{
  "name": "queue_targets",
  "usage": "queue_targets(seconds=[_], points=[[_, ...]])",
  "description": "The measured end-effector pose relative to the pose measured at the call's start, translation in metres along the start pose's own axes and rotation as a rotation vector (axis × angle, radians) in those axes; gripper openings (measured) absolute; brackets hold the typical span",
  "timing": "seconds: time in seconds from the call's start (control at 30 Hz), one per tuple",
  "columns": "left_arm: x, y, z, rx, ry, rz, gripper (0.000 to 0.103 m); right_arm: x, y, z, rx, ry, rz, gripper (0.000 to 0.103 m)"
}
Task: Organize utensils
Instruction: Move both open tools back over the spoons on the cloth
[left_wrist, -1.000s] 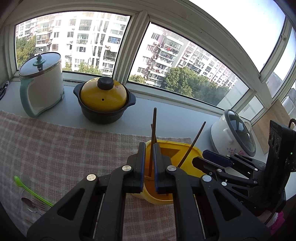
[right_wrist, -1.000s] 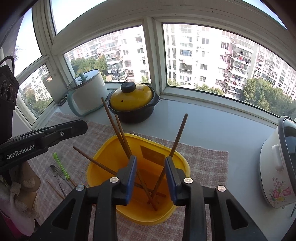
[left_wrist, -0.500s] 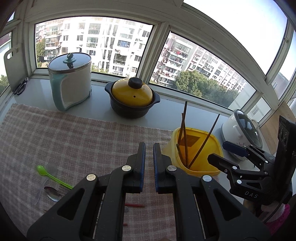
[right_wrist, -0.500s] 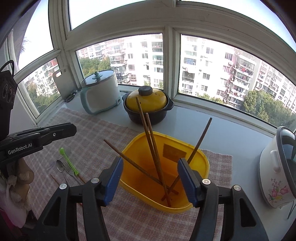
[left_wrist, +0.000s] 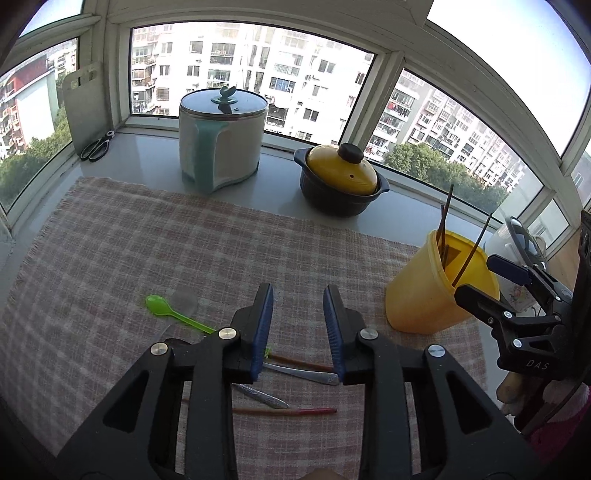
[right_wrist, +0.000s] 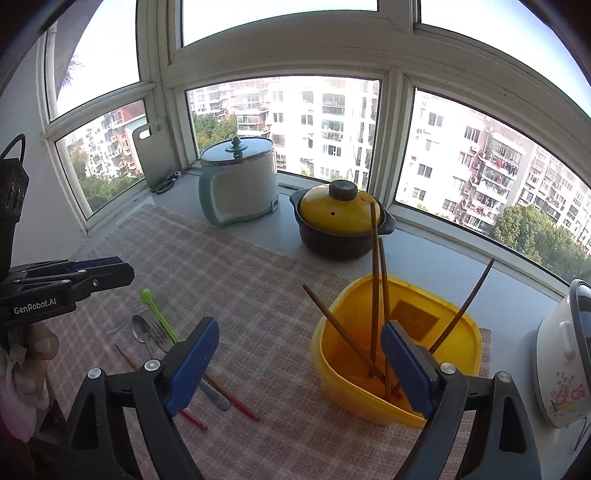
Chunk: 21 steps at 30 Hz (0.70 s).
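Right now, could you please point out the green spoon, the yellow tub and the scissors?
green spoon (left_wrist: 157, 304), left wrist view, on its bowl.
yellow tub (left_wrist: 421, 299), left wrist view, on its outer wall.
scissors (left_wrist: 96, 147), left wrist view, on the handles.

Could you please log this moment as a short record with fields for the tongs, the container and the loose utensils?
left tongs: open, empty, above the loose utensils
right tongs: open wide, empty
yellow container: on the checked cloth, holding four chopsticks
on cloth: green spoon, metal spoon, fork, two chopsticks
background: white cooker, yellow-lidded pot
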<state>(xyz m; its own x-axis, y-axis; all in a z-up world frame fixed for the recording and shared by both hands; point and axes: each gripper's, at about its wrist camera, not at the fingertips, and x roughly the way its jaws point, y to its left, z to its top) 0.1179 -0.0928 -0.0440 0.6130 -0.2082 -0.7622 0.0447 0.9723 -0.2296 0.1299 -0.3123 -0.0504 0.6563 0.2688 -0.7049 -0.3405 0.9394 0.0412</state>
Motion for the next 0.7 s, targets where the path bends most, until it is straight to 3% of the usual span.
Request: queue_targets(seconds=[0.1, 0.37, 0.63, 0.7], points=[[-0.002, 0.019, -0.009, -0.014, 0.009, 0.025, 0.04, 0.005, 0.014, 0.001, -0.013, -0.026, 0.014, 0.103], [0.0, 0.084, -0.032, -0.095, 0.051, 0.099, 0.04, 0.034, 0.05, 0.004, -0.11, 0.033, 0.073, 0.103], [0.014, 0.144, -0.063, -0.21, 0.15, 0.121, 0.04, 0.065, 0.079, 0.002, -0.199, 0.113, 0.173, 0.103], [0.016, 0.155, -0.071, -0.251, 0.175, 0.101, 0.04, 0.075, 0.086, 0.002, -0.222, 0.142, 0.198, 0.099]])
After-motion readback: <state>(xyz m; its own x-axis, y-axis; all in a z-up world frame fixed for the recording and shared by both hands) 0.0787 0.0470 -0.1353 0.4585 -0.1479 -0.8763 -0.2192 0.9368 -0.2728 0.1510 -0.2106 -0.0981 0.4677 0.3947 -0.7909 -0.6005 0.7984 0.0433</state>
